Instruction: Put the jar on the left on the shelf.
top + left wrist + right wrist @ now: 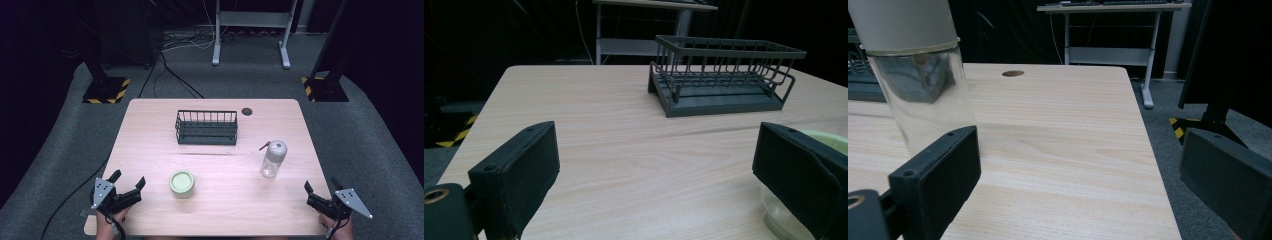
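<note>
Hand-held gripper (654, 170) just beside jar (796, 210).

Around you the room is dark; black walls or drapes close off the upper left and upper right of the high view. The floor (250, 80) is grey carpet, lit mainly around the pale wood-grain tabletop (150, 145) at the centre of the frame. At the top centre you see a light grey metal desk frame (250, 22) on two feet, with loose cables (185, 42) trailing over the carpet to its left. Two black stand bases edged with yellow-and-black hazard tape sit on the carpet, one at the upper left (106, 90) and one at the upper right (325, 89).
</note>
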The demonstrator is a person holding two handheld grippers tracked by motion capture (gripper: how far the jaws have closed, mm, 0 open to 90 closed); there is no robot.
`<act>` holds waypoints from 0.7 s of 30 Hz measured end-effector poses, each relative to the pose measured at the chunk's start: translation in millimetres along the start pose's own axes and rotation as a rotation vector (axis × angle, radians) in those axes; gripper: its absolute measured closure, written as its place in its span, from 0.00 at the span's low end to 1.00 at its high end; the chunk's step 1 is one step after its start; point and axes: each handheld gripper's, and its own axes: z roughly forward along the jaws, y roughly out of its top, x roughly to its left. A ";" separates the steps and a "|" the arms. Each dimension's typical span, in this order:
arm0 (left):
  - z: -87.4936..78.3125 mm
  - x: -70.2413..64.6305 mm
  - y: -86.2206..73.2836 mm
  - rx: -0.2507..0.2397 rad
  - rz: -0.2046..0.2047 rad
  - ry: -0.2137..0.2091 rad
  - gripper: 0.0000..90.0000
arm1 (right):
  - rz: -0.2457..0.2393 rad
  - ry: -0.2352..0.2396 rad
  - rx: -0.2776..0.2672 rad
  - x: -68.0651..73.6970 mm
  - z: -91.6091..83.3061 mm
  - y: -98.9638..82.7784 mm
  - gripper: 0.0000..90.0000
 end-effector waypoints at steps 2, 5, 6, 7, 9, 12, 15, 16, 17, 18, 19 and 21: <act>0.5 -3.4 0.0 -0.001 0.001 -0.006 0.05 | -0.005 0.000 0.003 0.4 0.2 0.0 0.03; 0.9 -7.4 -0.3 0.000 0.006 0.001 0.05 | -0.009 -0.001 0.006 1.0 0.6 0.0 0.03; 1.0 -9.5 -0.4 0.005 0.006 0.005 0.06 | -0.011 -0.002 0.007 1.3 0.7 0.0 0.02; 1.2 -12.2 -0.7 0.007 0.006 0.010 0.06 | -0.013 -0.002 0.008 1.6 0.8 -0.1 0.02; 1.7 -16.3 -1.3 0.007 0.006 0.011 0.06 | -0.016 -0.003 0.009 1.9 1.0 -0.1 0.02; 3.3 -21.9 -2.4 0.010 0.008 -0.003 0.06 | -0.017 -0.003 0.012 1.9 1.4 -0.1 0.02; 4.7 -28.6 -3.8 0.012 0.015 -0.023 0.06 | -0.020 -0.003 0.014 2.2 1.5 -0.1 0.03; 5.1 -31.0 -4.2 0.012 0.017 -0.029 0.06 | -0.020 -0.003 0.014 2.4 1.5 -0.1 0.03; 5.3 -33.3 -4.5 0.010 0.017 -0.036 0.06 | -0.021 -0.002 0.015 2.4 1.6 -0.1 0.03; 5.6 -35.0 -4.7 0.011 0.019 -0.039 0.06 | -0.021 -0.002 0.016 2.4 1.7 -0.1 0.03; 6.1 -37.8 -5.1 0.010 0.022 -0.044 0.06 | -0.021 -0.001 0.017 2.4 1.9 -0.1 0.03; 6.6 -42.2 -5.5 0.012 0.026 -0.057 0.06 | -0.022 0.000 0.018 2.5 2.0 -0.1 0.03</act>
